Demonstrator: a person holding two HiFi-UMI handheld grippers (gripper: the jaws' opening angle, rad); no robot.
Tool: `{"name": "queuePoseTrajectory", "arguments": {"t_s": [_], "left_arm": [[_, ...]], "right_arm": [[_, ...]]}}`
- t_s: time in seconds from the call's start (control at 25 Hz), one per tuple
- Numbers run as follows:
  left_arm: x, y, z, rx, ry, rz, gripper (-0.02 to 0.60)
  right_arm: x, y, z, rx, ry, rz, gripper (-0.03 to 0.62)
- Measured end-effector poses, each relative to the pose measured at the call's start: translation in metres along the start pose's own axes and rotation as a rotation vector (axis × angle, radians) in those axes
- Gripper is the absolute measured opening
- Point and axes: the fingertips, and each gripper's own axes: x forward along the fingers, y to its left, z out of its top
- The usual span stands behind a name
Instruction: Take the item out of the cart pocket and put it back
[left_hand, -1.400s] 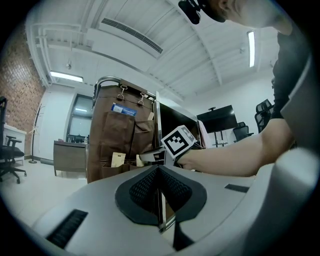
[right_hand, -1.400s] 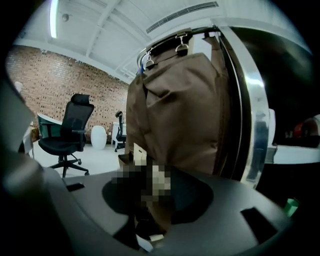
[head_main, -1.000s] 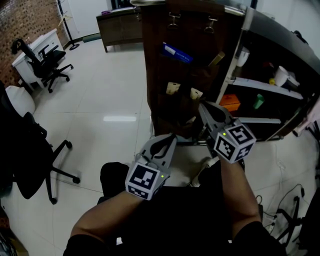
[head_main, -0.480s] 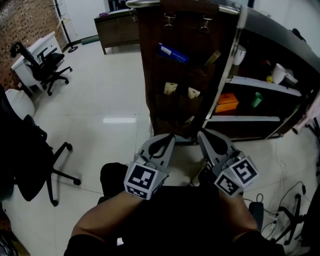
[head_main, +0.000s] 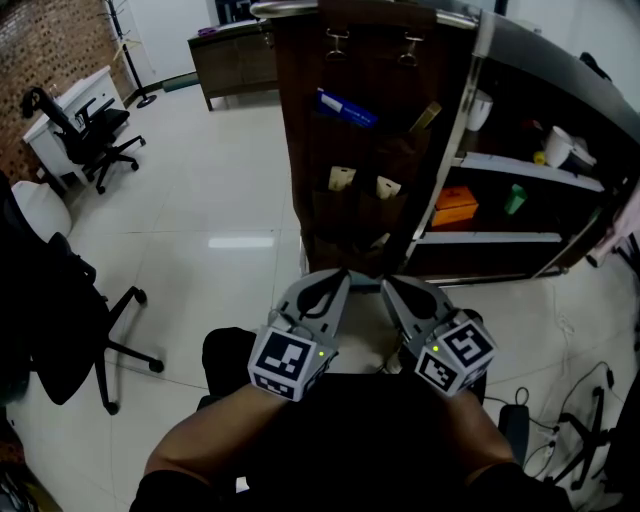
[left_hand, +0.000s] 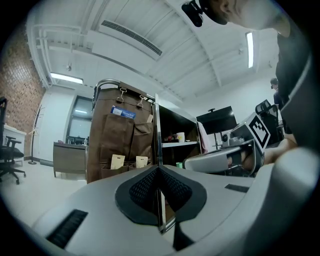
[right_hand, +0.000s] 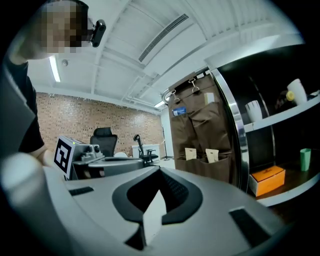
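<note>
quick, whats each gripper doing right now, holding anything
left grey gripper: closed, fingers together, nothing held
right grey gripper: closed, fingers together, nothing held

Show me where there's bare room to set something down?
The tiled floor between the desk chair and the brown pocket panel lies bare. The shelf has a gap between the orange box and the green cup. The pockets are crowded.

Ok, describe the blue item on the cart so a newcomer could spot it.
Start at the brown pocket organiser hanging on the cart. High on its left side a flat pack pokes out, tilted. It alone is blue; the two pouches below are pale.
</note>
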Motion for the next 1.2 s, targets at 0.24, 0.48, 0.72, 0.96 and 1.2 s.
{"name": "queuePoseTrajectory", "arguments": {"t_s": [0.24, 0.48, 0.72, 0.96, 1.2], "left_arm": [[-0.0002, -0.0009, -0.0004, 0.004, 0.000, -0.001, 0.000], [-0.0005, -0.0006, 0.0005, 0.002, -0.001, -0.001, 0.000], [-0.0003, -0.0007, -0.0002, 0.004, -0.001, -0.001, 0.000], [-0.0010, -0.0001, 0.0003, 0.004, -0.002, 0.000, 0.000], [-0.0007, -0.0014, 0.0004, 0.000, 0.000, -0.002, 0.000]], "right_arm": [[0.0005, -0.0013, -0.0050, 0.004, 0.009, -0.007, 0.006], [0.0011, -0.0018, -0.0052, 0.012, 0.007, -0.009, 0.005], [0.0014, -0.0009, -0.0062, 0.010, 0.008, -0.007, 0.005], [0.0023, 0.0017, -0.0070, 0.006, 0.011, -0.003, 0.005], [0.0018, 0.0009, -0.0060, 0.003, 0.009, -0.002, 0.005]]}}
